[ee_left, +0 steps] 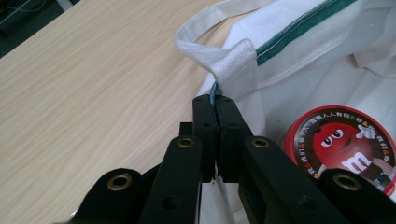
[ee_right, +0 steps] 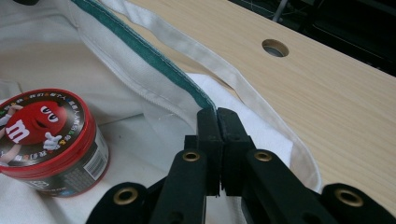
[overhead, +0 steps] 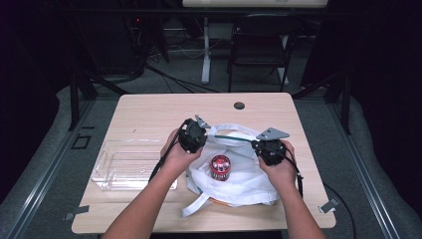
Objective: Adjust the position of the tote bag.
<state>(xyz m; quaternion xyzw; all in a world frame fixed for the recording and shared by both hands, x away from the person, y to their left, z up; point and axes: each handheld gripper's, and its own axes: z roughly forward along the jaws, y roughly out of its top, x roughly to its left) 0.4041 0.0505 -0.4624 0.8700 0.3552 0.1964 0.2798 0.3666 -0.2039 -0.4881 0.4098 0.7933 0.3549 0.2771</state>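
Red candy tin (overhead: pixel 220 167) apparently sits inside white bag (overhead: pixel 244 186).

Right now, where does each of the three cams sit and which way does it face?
High view: above the person's side, looking forward and down on the table; forearms, left gripper and right gripper show.
Left gripper view: on the left gripper, looking along shut jaws pinching the bag by its green-trimmed edge.
Right gripper view: on the right gripper, jaws shut on the same edge, table hole beyond.
Shared: all three show the red tin inside the bag.
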